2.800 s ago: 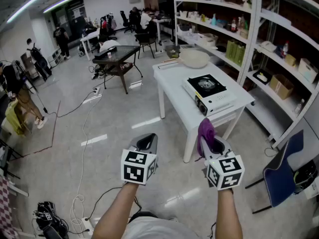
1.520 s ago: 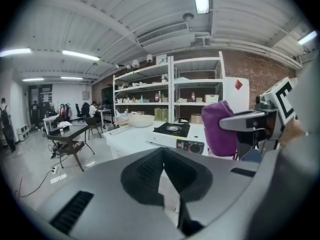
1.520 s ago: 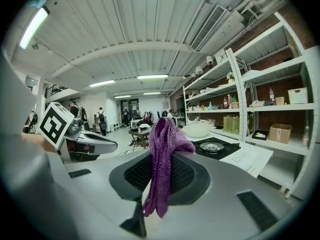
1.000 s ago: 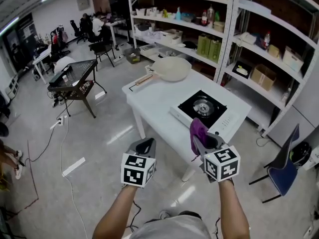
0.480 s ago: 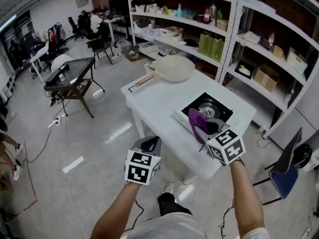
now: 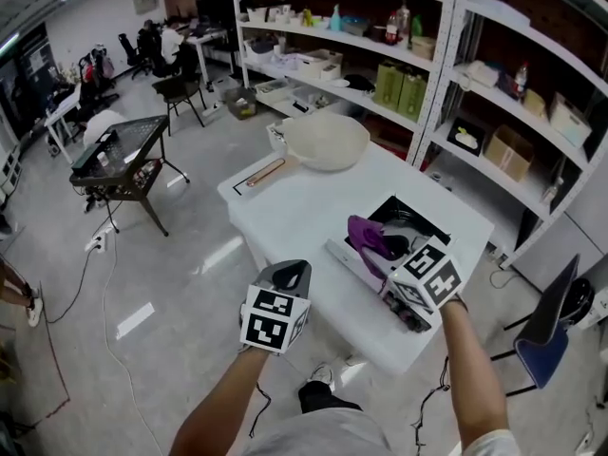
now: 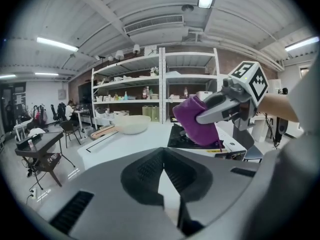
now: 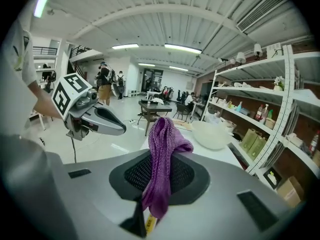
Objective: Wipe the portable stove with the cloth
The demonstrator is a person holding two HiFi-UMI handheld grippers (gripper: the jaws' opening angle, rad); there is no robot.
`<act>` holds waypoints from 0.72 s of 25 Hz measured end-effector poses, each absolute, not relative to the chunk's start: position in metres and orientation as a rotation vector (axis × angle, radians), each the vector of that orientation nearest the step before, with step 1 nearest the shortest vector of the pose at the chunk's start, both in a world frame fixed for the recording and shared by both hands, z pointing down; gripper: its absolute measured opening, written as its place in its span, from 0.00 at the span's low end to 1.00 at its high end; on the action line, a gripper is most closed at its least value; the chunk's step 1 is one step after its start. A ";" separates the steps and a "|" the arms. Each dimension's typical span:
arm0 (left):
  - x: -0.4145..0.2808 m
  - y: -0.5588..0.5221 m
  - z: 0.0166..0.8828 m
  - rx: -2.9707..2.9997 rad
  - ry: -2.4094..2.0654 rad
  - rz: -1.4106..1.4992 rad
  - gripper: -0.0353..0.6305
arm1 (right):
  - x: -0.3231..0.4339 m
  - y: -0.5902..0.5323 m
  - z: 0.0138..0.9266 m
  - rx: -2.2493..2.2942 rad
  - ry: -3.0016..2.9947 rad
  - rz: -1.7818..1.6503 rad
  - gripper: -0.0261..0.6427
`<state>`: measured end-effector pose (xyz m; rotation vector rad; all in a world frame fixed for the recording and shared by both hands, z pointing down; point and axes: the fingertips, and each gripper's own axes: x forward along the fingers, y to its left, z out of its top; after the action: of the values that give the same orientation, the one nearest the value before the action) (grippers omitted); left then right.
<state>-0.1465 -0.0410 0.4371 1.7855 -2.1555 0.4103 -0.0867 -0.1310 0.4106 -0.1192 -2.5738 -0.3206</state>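
The portable stove (image 6: 410,220), white with a black top, sits on the right end of a white table (image 6: 285,207). My right gripper (image 6: 372,243) is shut on a purple cloth (image 6: 364,235) and holds it just over the stove's near left part. In the right gripper view the cloth (image 8: 162,154) hangs out from between the jaws. My left gripper (image 6: 289,272) is shut with nothing in it, low and short of the table's front edge. In the left gripper view the cloth (image 7: 195,121) hangs above the stove (image 7: 192,140).
A cream pan (image 6: 328,141) with a wooden handle rests at the table's far end. Metal shelves (image 6: 456,74) with boxes and bottles stand behind and to the right. A blue chair (image 6: 551,331) is at the right, a black side table (image 6: 119,160) at the left.
I have come up to the table. My right gripper has carried the purple cloth forward, from in front of the table to over the stove. My left gripper stays low.
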 end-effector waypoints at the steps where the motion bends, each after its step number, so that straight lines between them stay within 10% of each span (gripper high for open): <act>1: -0.151 -0.049 0.438 1.792 -2.149 0.411 0.06 | -0.091 -0.133 0.414 -0.140 -2.564 -0.323 0.13; 18: -0.200 -0.158 0.447 1.897 -2.041 0.460 0.06 | -0.129 -0.161 0.480 -0.343 -2.403 -0.390 0.13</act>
<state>-0.2001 -0.1584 0.4474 1.8975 -2.0412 0.4603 -0.1288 -0.1606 0.4797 -0.3433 -2.4030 -0.3898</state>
